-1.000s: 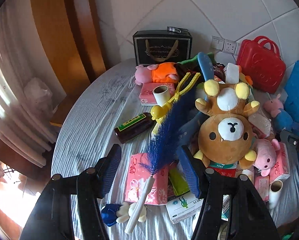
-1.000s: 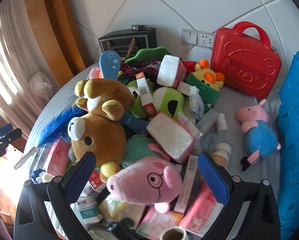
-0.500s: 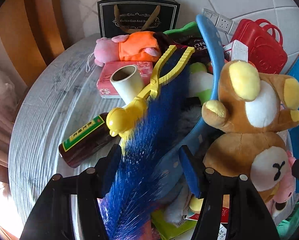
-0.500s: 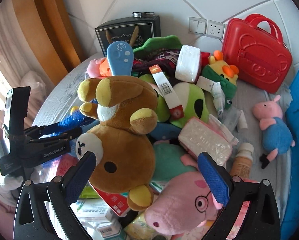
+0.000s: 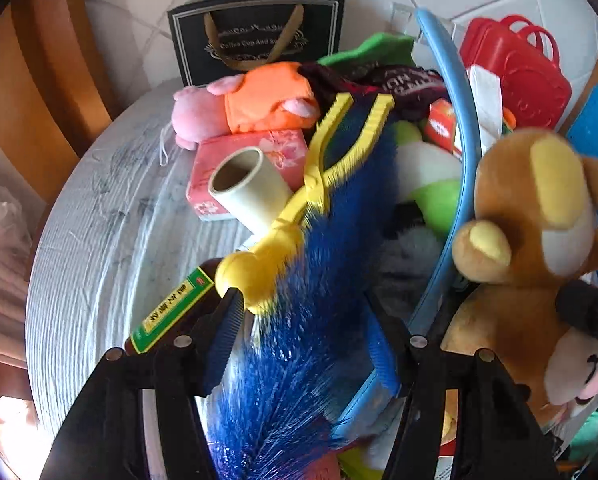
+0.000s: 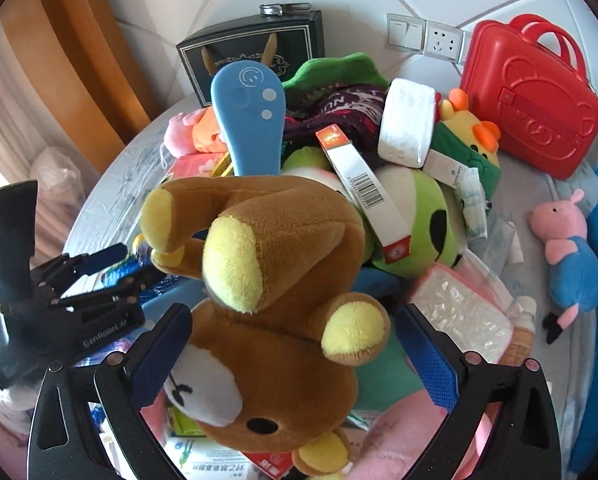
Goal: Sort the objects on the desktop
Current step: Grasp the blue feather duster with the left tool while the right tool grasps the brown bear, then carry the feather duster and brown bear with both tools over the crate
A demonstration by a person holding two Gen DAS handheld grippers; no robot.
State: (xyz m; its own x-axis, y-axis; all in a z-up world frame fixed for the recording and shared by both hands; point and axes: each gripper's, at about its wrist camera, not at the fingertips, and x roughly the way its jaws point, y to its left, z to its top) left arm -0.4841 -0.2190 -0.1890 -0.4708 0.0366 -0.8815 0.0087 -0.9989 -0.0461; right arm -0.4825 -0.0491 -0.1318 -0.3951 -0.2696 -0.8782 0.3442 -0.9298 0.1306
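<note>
Left gripper [image 5: 303, 340]: jaws closing around the blue feather duster [image 5: 319, 288], pads not yet pressing; it comes in steeply from above because the duster lies across the pile.
Right gripper [image 6: 291, 352]: released, straddling the brown plush bear [image 6: 275, 300] without touching.
Duster's place: at the pile's 9 o'clock edge, beside the yellow clip [image 5: 295, 224].
Bench [image 5: 91, 248]: bare at 9 o'clock, likely room for sorting.
</note>
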